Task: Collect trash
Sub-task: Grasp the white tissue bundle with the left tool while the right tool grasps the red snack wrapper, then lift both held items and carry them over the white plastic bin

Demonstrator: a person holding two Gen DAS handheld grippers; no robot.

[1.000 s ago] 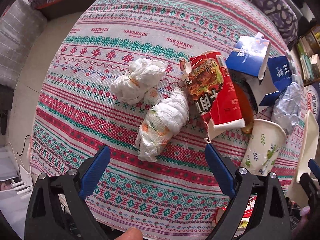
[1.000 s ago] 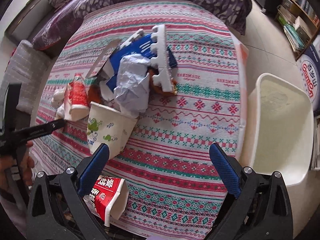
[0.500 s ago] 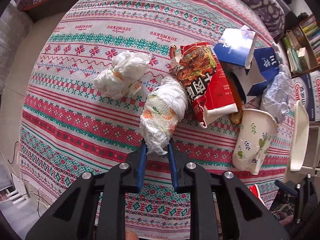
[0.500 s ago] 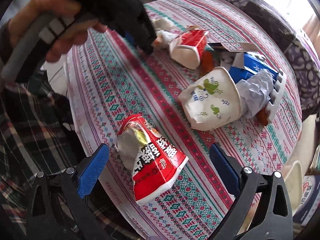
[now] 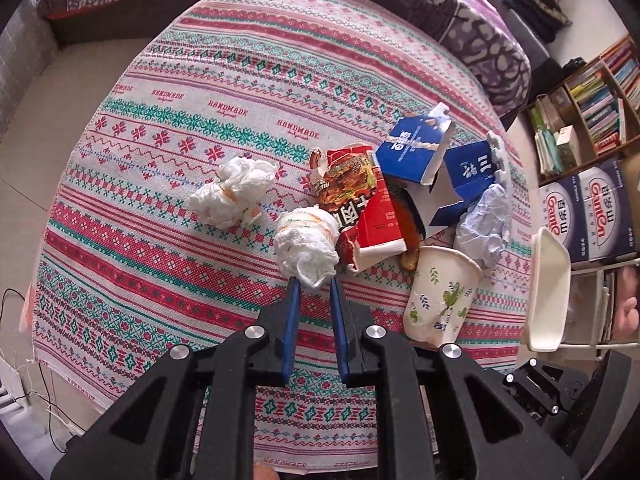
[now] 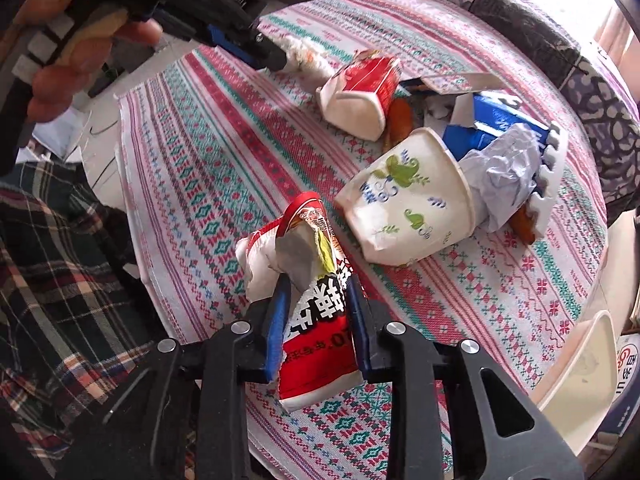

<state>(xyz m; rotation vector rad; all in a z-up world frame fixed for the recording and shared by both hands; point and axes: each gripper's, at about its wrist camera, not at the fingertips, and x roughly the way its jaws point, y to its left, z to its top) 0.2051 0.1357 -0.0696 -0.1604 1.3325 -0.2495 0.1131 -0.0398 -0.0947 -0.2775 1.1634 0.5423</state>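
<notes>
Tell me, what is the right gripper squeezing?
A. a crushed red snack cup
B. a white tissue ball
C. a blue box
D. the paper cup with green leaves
A: in the right wrist view the right gripper has its blue pads pressed on both sides of the crushed red snack cup, while the paper cup with green leaves lies apart on the tablecloth.

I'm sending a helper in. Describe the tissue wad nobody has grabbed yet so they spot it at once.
Start at the patterned tablecloth, then the trash heap around the flattened red noodle cup. The loose tissue wad lies alone on bare cloth beside that heap; the other tissue wad is pinched in the left gripper.
</notes>
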